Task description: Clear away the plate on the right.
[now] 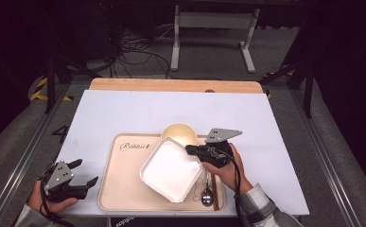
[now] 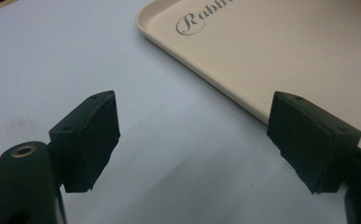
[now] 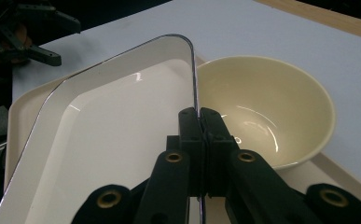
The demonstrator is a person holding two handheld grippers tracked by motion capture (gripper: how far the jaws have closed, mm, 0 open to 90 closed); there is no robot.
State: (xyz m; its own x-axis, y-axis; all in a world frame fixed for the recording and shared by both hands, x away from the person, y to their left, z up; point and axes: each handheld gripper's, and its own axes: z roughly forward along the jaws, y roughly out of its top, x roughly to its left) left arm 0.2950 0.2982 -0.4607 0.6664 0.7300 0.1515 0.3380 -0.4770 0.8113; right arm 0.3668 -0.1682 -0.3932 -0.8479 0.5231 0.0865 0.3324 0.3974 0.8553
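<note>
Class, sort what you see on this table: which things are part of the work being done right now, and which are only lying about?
In the job:
- white square plate, clamped by its rim in the right gripper
- yellow bowl, right beside the plate
- beige tray under both

Lying about:
- spoon and chopsticks at the tray's near edge
- left gripper, open over the white table sheet
</note>
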